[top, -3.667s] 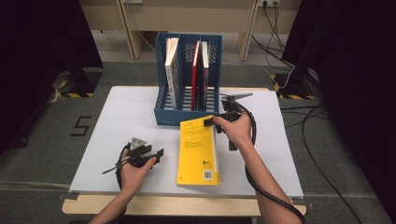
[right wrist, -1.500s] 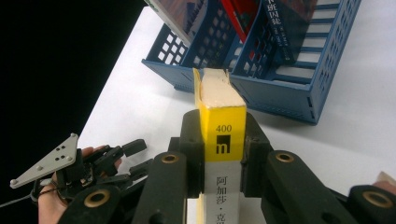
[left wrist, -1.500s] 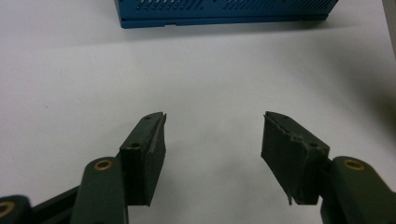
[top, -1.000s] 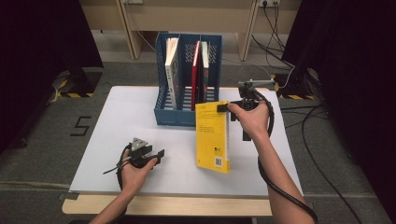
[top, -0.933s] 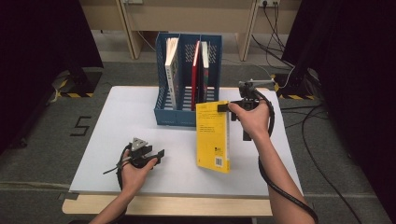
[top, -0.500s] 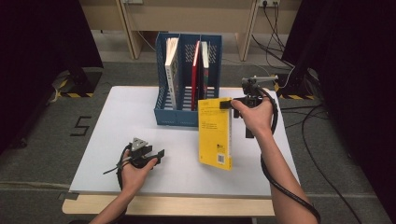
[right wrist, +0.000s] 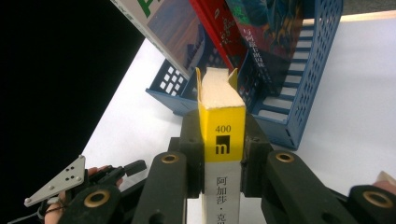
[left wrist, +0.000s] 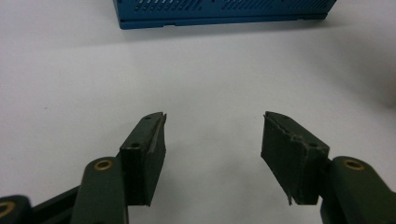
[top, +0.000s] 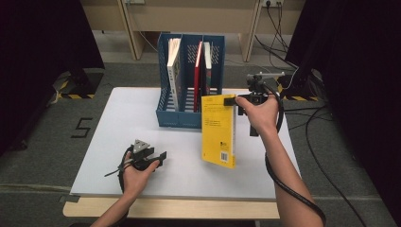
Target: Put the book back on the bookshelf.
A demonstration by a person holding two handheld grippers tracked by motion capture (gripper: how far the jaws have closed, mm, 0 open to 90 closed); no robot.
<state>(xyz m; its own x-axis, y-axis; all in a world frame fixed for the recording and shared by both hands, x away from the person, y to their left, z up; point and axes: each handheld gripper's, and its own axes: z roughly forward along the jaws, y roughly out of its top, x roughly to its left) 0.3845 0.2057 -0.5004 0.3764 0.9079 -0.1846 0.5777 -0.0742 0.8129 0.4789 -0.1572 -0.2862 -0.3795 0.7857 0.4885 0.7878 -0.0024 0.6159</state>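
A yellow book (top: 218, 130) hangs upright above the white bench (top: 118, 123), pinched near its top corner by the right claw (top: 231, 100), just in front of the blue file rack (top: 189, 75) at the far side. The left claw (top: 161, 155) rests on the bench near the front edge, jaws spread wide with nothing between them. The step in hand looks to be the carry toward the rack; the next move would call for lining the book's edge up with a free slot, probably the rightmost one beside the red book (top: 197, 75), and lowering it without catching the dividers. The high view gives the whole layout: the rack's three slots, a pale book (top: 174, 71) leaning in the left one, and the yellow cover's full length. The right gripper view shows instead the spine (right wrist: 223, 140) clamped squarely between both jaws and the page edges pointing at the rack. The left gripper view shows bare bench between its jaws and the rack's base (left wrist: 219, 11) well beyond.
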